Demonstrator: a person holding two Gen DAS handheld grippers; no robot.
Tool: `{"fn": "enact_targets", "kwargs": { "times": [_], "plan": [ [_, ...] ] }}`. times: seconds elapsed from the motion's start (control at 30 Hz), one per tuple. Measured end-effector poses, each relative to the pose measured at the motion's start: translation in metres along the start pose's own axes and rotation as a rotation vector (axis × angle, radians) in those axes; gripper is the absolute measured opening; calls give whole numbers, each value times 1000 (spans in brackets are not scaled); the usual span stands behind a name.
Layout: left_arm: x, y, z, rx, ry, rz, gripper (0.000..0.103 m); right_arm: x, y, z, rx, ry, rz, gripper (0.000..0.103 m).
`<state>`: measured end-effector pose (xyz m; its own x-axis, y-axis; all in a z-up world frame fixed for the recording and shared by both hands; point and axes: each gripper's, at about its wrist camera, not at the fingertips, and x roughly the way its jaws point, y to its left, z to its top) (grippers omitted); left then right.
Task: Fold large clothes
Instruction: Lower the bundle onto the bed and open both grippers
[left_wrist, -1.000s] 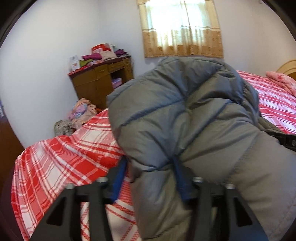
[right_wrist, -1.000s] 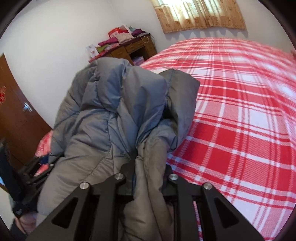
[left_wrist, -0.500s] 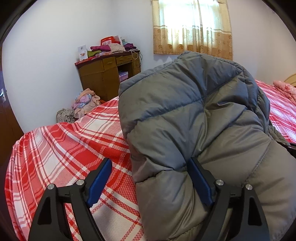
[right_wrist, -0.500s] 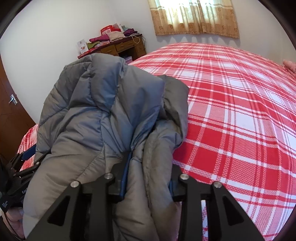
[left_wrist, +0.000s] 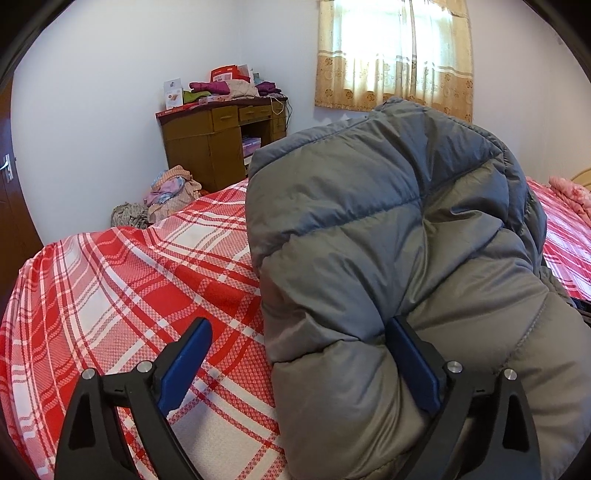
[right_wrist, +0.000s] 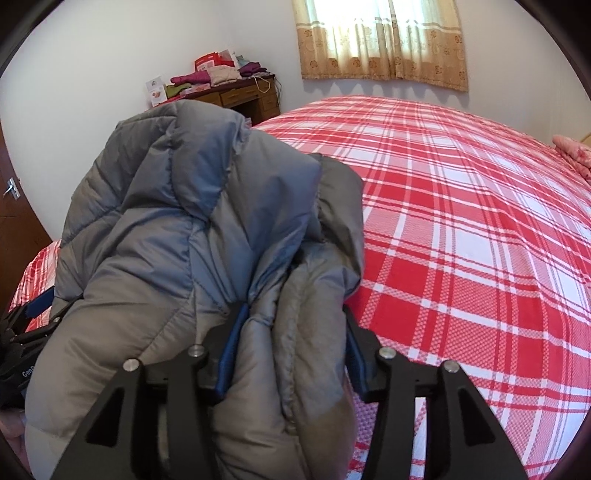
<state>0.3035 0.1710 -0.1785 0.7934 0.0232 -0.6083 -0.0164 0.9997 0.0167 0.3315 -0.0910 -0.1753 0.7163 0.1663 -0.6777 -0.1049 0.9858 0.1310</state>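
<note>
On the bed: a folded grey jacket (left_wrist: 388, 258) is piled on the red plaid bed (left_wrist: 129, 295), at its near end.
Left gripper (left_wrist: 299, 354): jaws have just been opening and are spread wide; only the right pad touches the jacket.
Right gripper (right_wrist: 291, 350): jaws have just been opening; a jacket fold is loosely flanked, no longer pinched.
Step advice: both grippers should be drawn back straight, so the fold is not dragged.
View difference: the bed's bare far side is shown only by the right wrist; the heap of clothes (left_wrist: 170, 192) beside the bed only by the left.
</note>
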Motion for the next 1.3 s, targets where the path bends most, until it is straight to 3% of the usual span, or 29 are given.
{"fn": "enact_targets", "kwargs": {
  "times": [0.2, 1.03, 1.3],
  "plan": [
    [6, 4, 0, -19, 8, -10, 98, 3, -4, -1, 20, -8, -16, 63],
    [18, 13, -6, -55, 11, -5, 102, 14, -6, -1, 18, 5, -48, 73],
    [-16, 3, 3, 6, 6, 63, 102, -3, 1, 7, -27, -3, -81, 74]
  ]
}}
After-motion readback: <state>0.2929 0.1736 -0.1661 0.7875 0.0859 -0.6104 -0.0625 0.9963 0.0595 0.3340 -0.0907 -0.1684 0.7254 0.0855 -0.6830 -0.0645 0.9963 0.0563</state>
